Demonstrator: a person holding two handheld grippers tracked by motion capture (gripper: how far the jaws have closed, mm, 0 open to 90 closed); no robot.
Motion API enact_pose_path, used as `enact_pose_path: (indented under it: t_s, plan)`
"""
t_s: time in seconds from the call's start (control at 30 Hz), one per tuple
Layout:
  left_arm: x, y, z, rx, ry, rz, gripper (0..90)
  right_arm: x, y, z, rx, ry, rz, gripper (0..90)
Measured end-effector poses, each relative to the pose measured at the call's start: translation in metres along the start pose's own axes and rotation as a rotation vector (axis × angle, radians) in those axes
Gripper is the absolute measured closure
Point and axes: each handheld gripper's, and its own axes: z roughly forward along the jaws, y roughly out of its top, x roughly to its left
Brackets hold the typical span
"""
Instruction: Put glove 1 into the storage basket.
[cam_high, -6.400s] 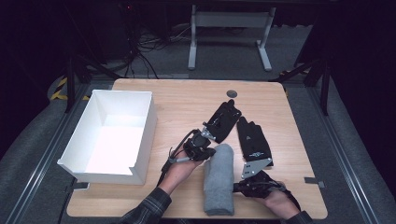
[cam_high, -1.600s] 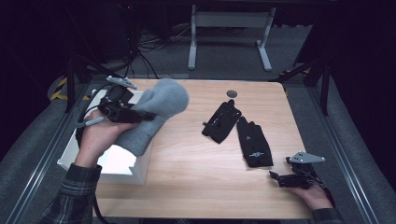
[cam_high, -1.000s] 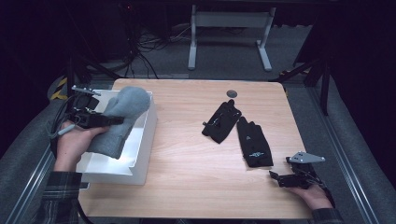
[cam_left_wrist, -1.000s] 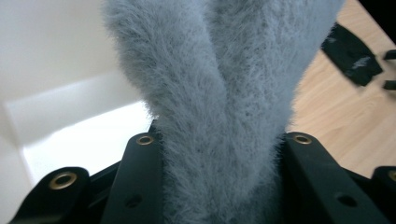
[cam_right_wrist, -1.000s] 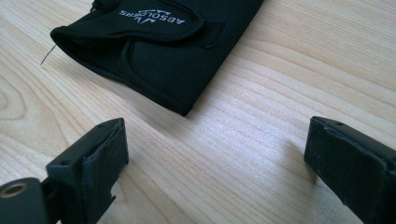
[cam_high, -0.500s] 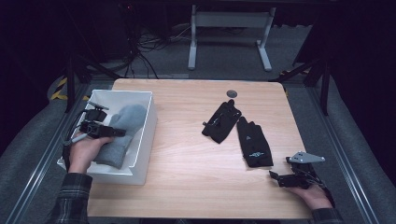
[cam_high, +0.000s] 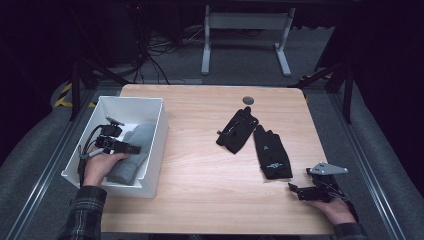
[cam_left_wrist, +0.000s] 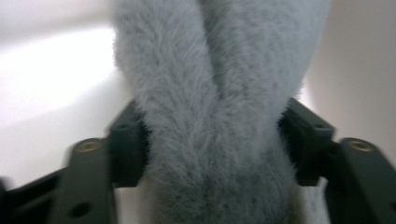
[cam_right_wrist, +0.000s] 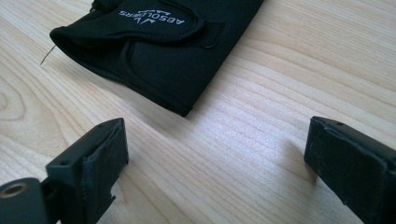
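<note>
Where the left gripper's (cam_left_wrist: 208, 154) black pads (cam_left_wrist: 127, 149) flank it at mid-frame in the left gripper view, the grey fleece roll (cam_left_wrist: 215, 107) shows a soft, brushed nap with a lengthwise fold down its middle; the jaws have just been opening, the roll is between them, and whether the pads press it now I cannot tell. From the high view the same roll (cam_high: 131, 152) lies long and rounded inside the white bin (cam_high: 150, 182) at the left of the frame, the left gripper (cam_high: 120, 146) on top of it (bin walls smooth and glossy). One roll, one bin.

At the lower right of the high view the right gripper (cam_high: 300, 192) rests on the pale wooden table (cam_high: 200, 165), jaws wide apart and empty. Its own view shows foam-faced pads (cam_right_wrist: 109, 149) and a black glove's cuff (cam_right_wrist: 163, 51) with white lettering, unreadable from above. Two black gloves (cam_high: 237, 130) (cam_high: 271, 152) lie mid-table, flat and matte, just beside each other.
</note>
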Motion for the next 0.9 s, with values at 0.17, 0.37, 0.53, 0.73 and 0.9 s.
enact_pose_path:
  t_s: [0.17,0.37,0.53,0.73,0.9]
  plan:
    - [-0.003,0.001,-0.014,-0.075,0.009,0.025,19.5,0.000,0.000,0.000,0.000,-0.001,-0.001,6.6]
    - [-0.017,0.009,-0.042,-0.141,0.028,0.075,17.5,0.000,0.000,0.000,0.000,0.000,0.000,6.5]
    - [-0.036,0.017,-0.063,-0.195,0.004,0.125,17.5,0.000,0.000,0.000,0.000,-0.001,0.000,6.4]
    - [-0.062,0.027,-0.078,-0.239,-0.040,0.170,17.4,0.000,0.000,0.000,0.000,0.000,0.001,6.4]
    - [-0.084,0.032,-0.084,-0.270,-0.068,0.214,17.3,0.000,0.000,0.000,0.000,0.000,0.001,6.4]
